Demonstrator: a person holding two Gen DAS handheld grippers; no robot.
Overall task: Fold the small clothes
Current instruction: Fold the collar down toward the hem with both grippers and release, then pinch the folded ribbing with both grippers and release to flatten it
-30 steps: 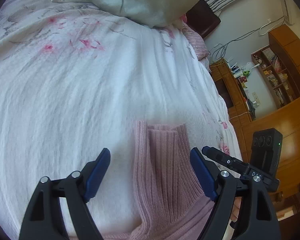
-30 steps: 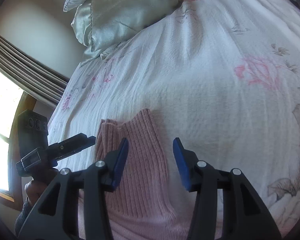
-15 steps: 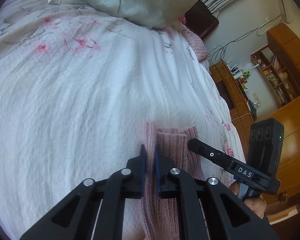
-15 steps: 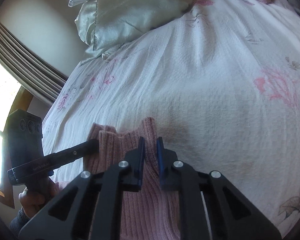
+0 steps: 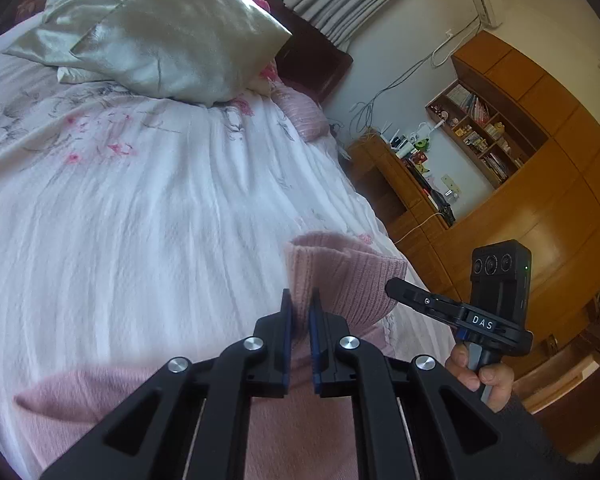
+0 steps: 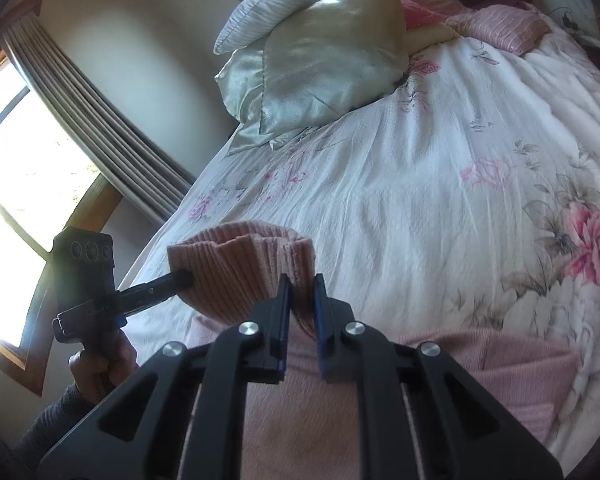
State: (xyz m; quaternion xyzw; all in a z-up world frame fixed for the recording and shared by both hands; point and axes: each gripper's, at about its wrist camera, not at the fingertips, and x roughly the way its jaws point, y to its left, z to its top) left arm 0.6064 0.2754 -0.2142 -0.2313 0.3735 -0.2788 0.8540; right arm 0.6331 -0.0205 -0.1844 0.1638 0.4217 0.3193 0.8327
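A pink ribbed knit sweater [image 5: 340,276] hangs lifted above the white floral bedspread [image 5: 140,220]. My left gripper [image 5: 300,304] is shut on the left edge of its ribbed collar. My right gripper [image 6: 302,288] is shut on the collar's right edge [image 6: 240,264]. The collar gapes open between the two. The sweater's body [image 6: 300,400] drapes down under both tools, and one sleeve [image 6: 520,364] lies on the bed at the right. Each view shows the other gripper held in a hand [image 5: 484,376], its tip at the collar.
Satin pillows [image 5: 172,44] are piled at the head of the bed. A pink striped cushion [image 6: 496,26] lies beyond them. Wooden cabinets and shelves [image 5: 520,152] stand past the bed's right side; a curtained window [image 6: 28,152] is on the left.
Both grippers went from open to shut on the collar, then rose, lifting the sweater's top off the bedspread.
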